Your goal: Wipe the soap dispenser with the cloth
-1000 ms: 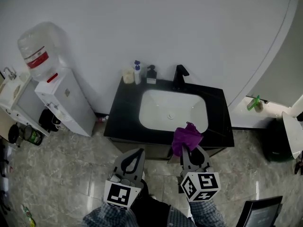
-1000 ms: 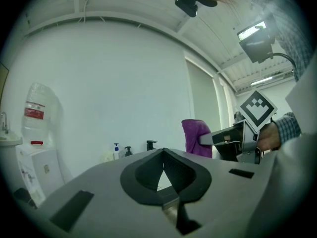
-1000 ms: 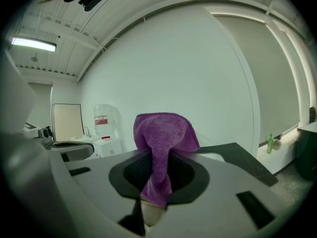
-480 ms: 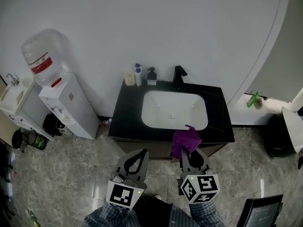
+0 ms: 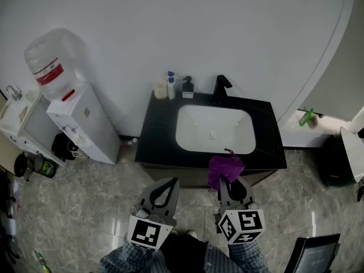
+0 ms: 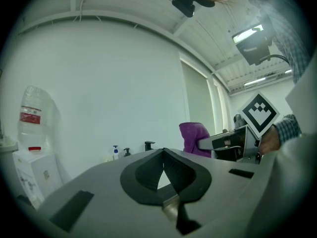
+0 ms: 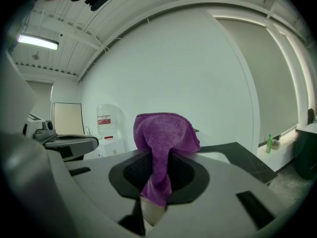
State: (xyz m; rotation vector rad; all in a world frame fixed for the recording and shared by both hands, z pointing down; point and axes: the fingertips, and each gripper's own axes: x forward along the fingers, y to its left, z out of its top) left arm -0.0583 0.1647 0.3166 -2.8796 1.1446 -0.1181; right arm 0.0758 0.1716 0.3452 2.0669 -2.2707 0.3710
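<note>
The counter [image 5: 154, 134] stands against the wall [image 5: 170, 27], and the basin [image 5: 215, 131] is set in it, a little to the right. The faucet [image 5: 222, 90] stands behind the basin at the back edge. To the left of the faucet, three containers stand in a row: first the soap dispenser [image 5: 187, 87], then a pump bottle [image 5: 171, 86], then a jar [image 5: 161, 90]. A water cooler [image 5: 85, 124] stands left of the counter, with a big bottle [image 5: 51, 61] on top. Before the counter, over the floor [image 5: 85, 209], the left gripper [image 5: 169, 182] is beside the right gripper [image 5: 230, 182]. The cloth [image 5: 224, 168] sits between the right jaws, over the counter's front edge.
</note>
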